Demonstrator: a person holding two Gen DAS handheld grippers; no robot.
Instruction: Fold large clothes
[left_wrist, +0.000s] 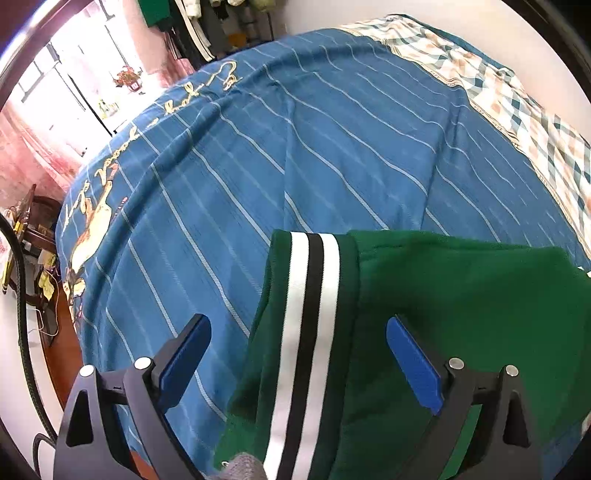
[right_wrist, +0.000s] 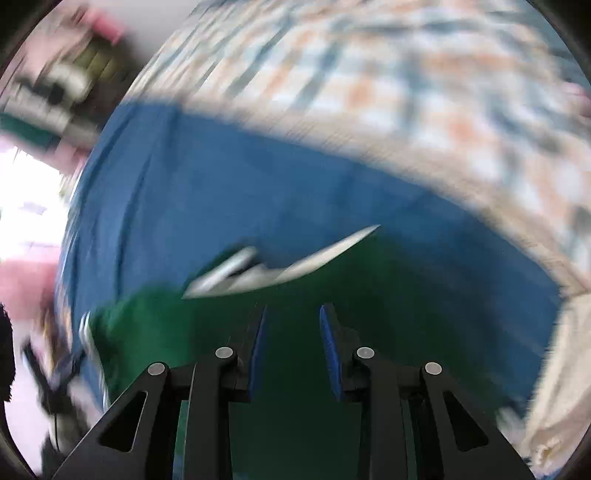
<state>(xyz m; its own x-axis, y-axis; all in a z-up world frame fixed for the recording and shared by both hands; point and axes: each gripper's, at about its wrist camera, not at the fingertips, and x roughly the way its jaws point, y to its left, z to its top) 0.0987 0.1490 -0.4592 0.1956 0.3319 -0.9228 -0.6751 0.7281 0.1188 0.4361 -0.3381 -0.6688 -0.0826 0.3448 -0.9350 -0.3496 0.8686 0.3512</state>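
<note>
Far left of my left view: a bright window (left_wrist: 74, 74) with a potted plant (left_wrist: 128, 78) on its sill, and below it a dark wooden stand (left_wrist: 37, 236) at the bedside.
Bed cover: a blue bedspread (left_wrist: 295, 147) with thin pale stripes and gold script along its left edge; it lies under everything I am working on.
My left gripper (left_wrist: 298, 362): its blue pads (left_wrist: 184, 360) stand wide apart, holding nothing. One finger is over bare bedspread, the other over green cloth.
Green garment (left_wrist: 461, 314): it lies on the bedspread at the near right of my left view, folded over itself, with a band of white and black stripes (left_wrist: 308, 325) running up between my left fingers.
Grey patch (left_wrist: 243, 467): a small knitted bit at the bottom edge, by the garment's lower hem; I cannot tell what it is.
Checked cloth (left_wrist: 517, 92): a plaid sheet in teal, peach and white at the far right of the bed.
My right gripper (right_wrist: 293, 350): the view is badly motion-blurred. The pads are close together but with a gap between them, and I see nothing pinched there.
Garment in my right view: the green garment (right_wrist: 369, 314) fills the area beneath and ahead of my right fingers, with a white streak (right_wrist: 280, 269) across it.
</note>
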